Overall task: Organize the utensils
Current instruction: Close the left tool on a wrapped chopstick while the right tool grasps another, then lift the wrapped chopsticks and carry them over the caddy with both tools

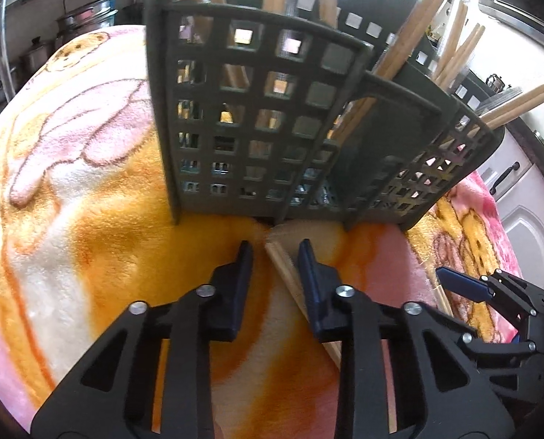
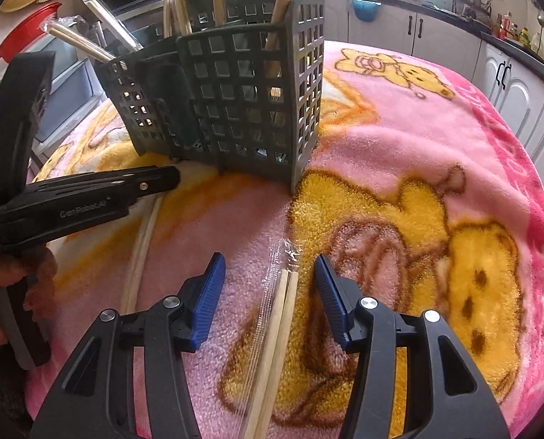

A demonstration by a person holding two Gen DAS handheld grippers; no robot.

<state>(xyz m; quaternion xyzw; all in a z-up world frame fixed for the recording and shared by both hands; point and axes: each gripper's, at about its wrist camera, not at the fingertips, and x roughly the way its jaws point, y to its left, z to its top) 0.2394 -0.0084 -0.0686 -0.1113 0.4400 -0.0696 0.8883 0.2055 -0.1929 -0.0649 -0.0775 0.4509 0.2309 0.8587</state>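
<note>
A dark grey lattice utensil basket (image 1: 257, 109) (image 2: 235, 102) stands upright on a pink and orange blanket (image 2: 400, 128), with several wooden chopsticks standing in it. My left gripper (image 1: 274, 252) is low in front of the basket. A pair of wooden chopsticks (image 1: 284, 274) lies on the blanket between its narrow jaws, close to the right pad, with a gap at the left pad. My right gripper (image 2: 270, 267) is open over a plastic-wrapped pair of chopsticks (image 2: 281, 311) lying between its fingers. The right wrist view shows the left gripper (image 2: 173, 179) side-on at the left.
White kitchen cabinets (image 2: 509, 84) and a dark counter run along the right. Metal pots (image 1: 85, 18) stand at the back left, and a red lid (image 2: 27, 33) sits behind the basket. A hand (image 2: 16, 281) holds the left gripper's handle.
</note>
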